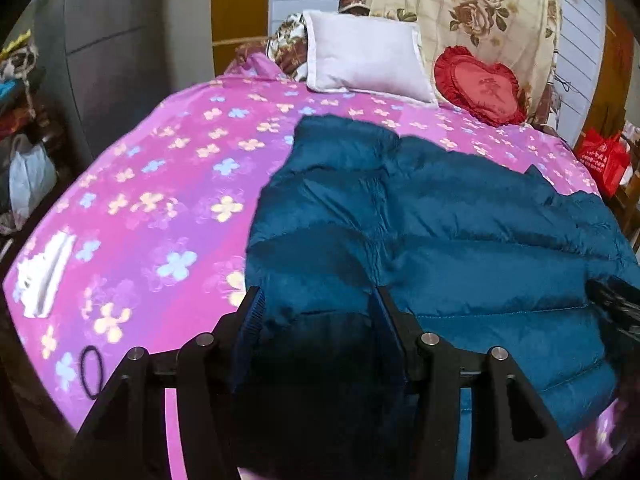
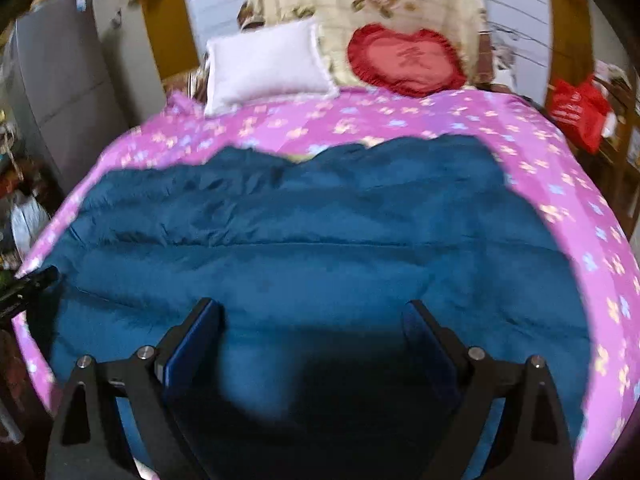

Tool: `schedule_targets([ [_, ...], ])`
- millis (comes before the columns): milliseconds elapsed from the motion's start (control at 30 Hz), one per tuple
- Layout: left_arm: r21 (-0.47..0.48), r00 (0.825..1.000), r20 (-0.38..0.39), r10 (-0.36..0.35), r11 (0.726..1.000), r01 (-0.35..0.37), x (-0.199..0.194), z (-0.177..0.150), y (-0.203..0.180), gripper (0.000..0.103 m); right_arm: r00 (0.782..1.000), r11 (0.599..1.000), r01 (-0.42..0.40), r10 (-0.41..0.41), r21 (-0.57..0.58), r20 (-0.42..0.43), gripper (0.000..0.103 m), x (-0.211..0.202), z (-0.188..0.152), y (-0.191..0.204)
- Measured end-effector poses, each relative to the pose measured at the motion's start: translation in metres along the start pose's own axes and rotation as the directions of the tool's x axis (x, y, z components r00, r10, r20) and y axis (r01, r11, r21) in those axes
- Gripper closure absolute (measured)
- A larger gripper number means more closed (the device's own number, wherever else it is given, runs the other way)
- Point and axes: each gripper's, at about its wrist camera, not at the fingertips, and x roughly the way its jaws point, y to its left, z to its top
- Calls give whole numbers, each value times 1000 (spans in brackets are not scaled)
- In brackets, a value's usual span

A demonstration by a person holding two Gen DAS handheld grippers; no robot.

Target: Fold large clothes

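The jacket point(image 2: 304, 240) lies spread on the bed point(image 1: 140, 208), just ahead of and under both grippers. The left gripper point(image 1: 318, 308) and right gripper point(image 2: 312, 320) gape wide, holding nothing. Seemingly the fold's start: next, each should pinch the near hem.

jacket point(image 1: 460, 232) — quilted, faint sheen | bedsheet point(image 1: 160, 200) — smooth printed cloth | tongs point(image 1: 318, 308) — matt black, ribbed blue pads point(image 1: 256, 312)

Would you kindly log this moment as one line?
blue puffer jacket flat on bed | left hand-held gripper open astride hem | right hand-held gripper open
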Motion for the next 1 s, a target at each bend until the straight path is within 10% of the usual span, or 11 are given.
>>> schedule_targets([
  [333,23,998,59,31,999,-32,-19,18,-9,71,997,997,74,-74,12,16,0,42,29,3],
  [1000,147,990,141,6,989,-27,-76,-27,-94,71,988,997,78,-81,22,134,0,-81,-42,27],
])
